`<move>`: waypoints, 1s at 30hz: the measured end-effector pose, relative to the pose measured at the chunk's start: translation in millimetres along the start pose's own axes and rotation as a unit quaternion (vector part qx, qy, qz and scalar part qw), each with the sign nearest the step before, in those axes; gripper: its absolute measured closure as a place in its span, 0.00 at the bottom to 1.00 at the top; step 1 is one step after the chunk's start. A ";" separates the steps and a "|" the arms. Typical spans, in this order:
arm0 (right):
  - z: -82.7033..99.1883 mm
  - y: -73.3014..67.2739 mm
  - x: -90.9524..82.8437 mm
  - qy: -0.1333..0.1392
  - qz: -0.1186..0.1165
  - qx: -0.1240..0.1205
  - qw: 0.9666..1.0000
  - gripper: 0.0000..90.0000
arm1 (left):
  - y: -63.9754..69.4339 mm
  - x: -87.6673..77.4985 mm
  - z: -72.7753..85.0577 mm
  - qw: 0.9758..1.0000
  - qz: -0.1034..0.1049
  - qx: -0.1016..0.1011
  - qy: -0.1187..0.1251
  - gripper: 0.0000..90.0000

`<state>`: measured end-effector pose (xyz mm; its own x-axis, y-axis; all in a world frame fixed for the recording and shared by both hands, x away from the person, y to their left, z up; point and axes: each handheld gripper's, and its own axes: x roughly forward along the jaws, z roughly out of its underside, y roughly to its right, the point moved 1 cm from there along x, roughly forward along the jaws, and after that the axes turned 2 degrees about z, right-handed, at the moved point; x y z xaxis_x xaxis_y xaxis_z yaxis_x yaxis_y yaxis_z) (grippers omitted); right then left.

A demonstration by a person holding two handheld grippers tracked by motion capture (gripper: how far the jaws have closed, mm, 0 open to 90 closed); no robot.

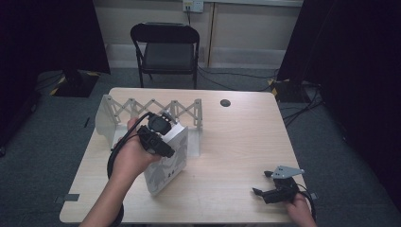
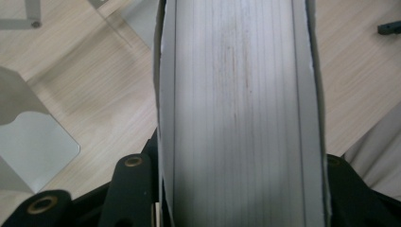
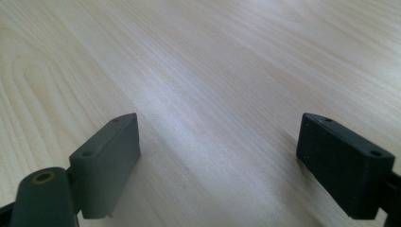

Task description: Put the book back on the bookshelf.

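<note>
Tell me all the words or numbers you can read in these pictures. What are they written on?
No words or numbers can be read.
The thick white book clamped in the left gripper has a grey pattern on its cover, too blurred to read.
The white wall socket plate behind the black folding chair is too small to read.

Matt pale wood-grain table (image 1: 236,142)

Your left hand (image 1: 130,158) hides the book's (image 1: 169,158) left side; its cover print is too small to read.
</note>
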<state>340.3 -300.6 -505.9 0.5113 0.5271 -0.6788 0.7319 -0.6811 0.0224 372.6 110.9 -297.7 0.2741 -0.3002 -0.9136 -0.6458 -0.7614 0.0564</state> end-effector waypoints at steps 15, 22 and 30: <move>0.0 0.0 0.0 0.000 0.000 0.000 1.000 0.15 | -10.3 4.4 -2.5 1.000 -0.006 -0.029 0.007 0.59; 0.0 0.0 -0.2 -0.001 0.000 0.000 1.000 0.15 | -12.6 8.6 -10.2 0.999 -0.015 -0.036 0.001 0.60; 0.0 -0.1 -0.2 -0.001 0.000 0.001 1.000 0.15 | -12.9 11.5 -19.9 0.998 -0.011 -0.058 0.008 0.60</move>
<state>340.1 -300.6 -505.7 0.5104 0.5259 -0.6804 0.7313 -0.6817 0.0216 398.2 105.9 -300.9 0.2988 -0.2904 -0.9091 -0.5533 -0.8289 0.0829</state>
